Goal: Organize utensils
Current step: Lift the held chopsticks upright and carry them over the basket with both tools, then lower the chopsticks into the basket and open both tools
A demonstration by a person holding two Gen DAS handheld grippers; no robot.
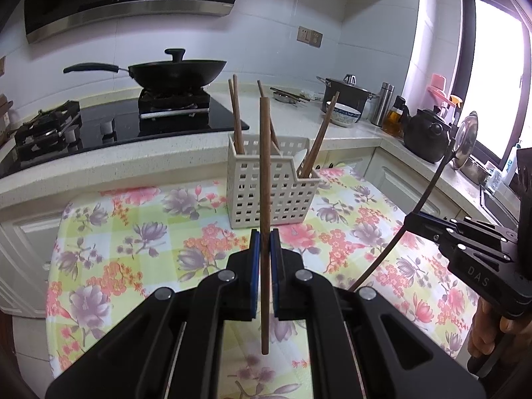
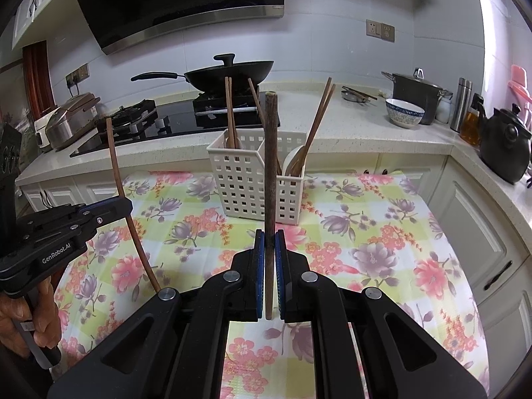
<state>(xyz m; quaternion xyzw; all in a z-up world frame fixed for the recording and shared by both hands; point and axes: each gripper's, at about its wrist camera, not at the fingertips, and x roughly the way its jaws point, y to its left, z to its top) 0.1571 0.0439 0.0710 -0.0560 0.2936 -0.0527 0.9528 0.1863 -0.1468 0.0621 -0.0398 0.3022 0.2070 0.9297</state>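
On the worktop behind the table sit a black wok [image 2: 229, 72] on the hob [image 2: 173, 123], one lidded pot [image 2: 415, 94], one patterned bowl [image 2: 404, 112], one steel flask [image 2: 462, 104] and one dark kettle [image 2: 505, 146]. Nearer, the floral tablecloth [image 2: 365, 249] covers the table, and on it stands one white perforated utensil holder [image 2: 256, 183] with two compartments showing in front. In the holder, five brown chopsticks can be counted from the right wrist view: two upright at the left [image 2: 229, 113], one leaning in the middle [image 2: 255, 96], and two slanting out at the right [image 2: 319, 116] beside a white spoon [image 2: 294, 159].

Two more chopsticks are in the air, one per gripper. The left gripper [image 1: 265, 242] is clenched on a thin chopstick [image 1: 265, 166], held upright in front of the holder and crossing its face. The right gripper [image 2: 270, 242] is clamped on a darker, thicker-looking chopstick [image 2: 270, 166], also upright, hiding the holder's centre. Each gripper shows at the edge of the other's view, well apart from the holder.
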